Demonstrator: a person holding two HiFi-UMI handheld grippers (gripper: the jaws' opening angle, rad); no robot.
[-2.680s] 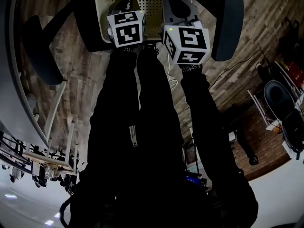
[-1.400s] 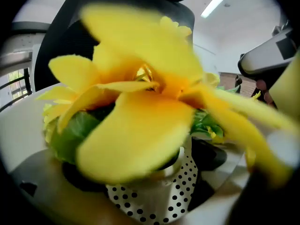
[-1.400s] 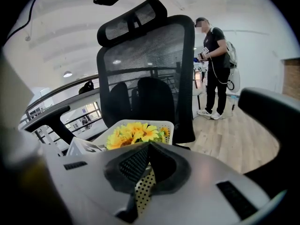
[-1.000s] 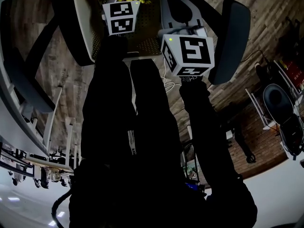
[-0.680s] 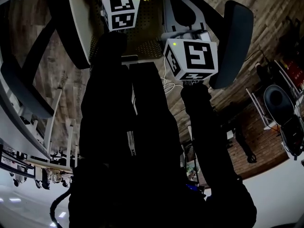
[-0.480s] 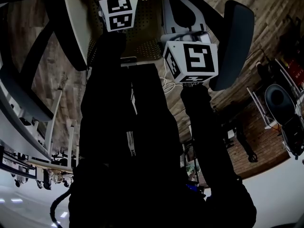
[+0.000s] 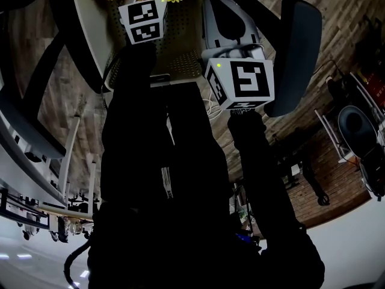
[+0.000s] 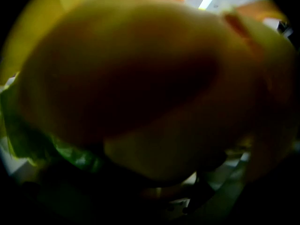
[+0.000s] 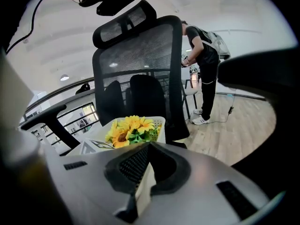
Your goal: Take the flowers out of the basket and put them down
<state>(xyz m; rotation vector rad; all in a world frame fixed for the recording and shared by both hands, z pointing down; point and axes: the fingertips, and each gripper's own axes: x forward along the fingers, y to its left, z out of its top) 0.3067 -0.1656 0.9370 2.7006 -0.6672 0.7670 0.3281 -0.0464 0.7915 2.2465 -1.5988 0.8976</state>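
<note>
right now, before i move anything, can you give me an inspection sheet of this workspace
surface: office chair, with the white basket between its armrests; wood floor
job's things: sunflowers in the white basket
clutter: nothing seen
tools: left tool right up against the sunflowers, jaws lost in blur; right tool looks closed on the white basket's wall
cables: white cable on the floor
surroundings: person standing behind the chair
</note>
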